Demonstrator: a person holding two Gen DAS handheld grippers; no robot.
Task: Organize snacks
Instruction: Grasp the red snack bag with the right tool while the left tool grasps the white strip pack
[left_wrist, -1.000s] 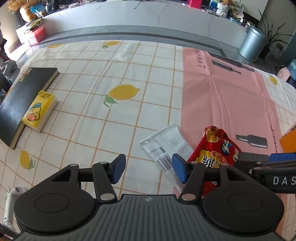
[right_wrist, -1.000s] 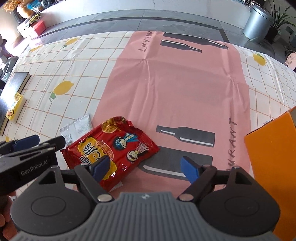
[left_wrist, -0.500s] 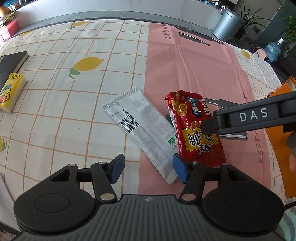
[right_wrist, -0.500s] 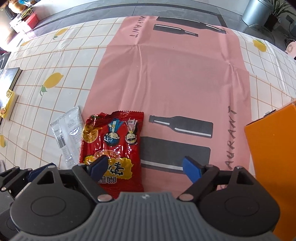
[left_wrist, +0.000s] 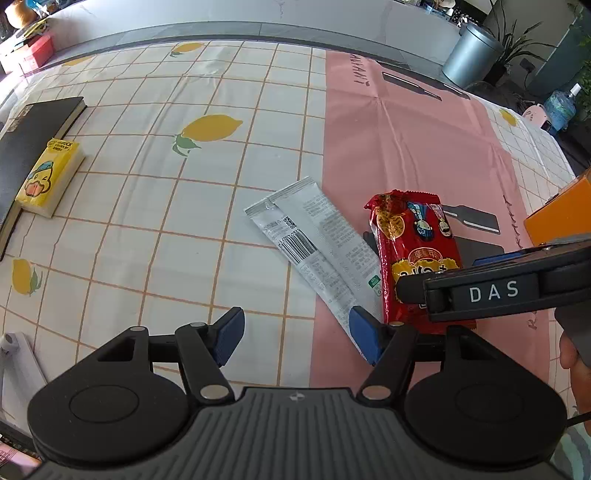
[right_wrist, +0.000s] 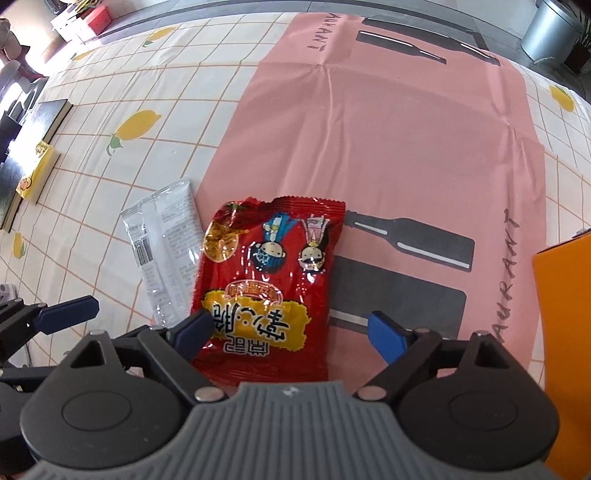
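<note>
A red snack bag with cartoon figures lies flat on the pink mat; it also shows in the left wrist view. A silver-white snack packet lies beside it on the left, partly under its edge, also seen in the right wrist view. My right gripper is open, low over the near end of the red bag, with the bag between its fingers. My left gripper is open and empty, just short of the silver packet's near end.
An orange box stands at the right edge. A black book with a yellow tissue pack on it lies far left on the lemon-print cloth. A grey bin stands beyond the table.
The right gripper has moved forward and down over the red bag, which now lies lengthwise between its fingers. The left gripper has swung left and back from the silver packet. Both stay open.
</note>
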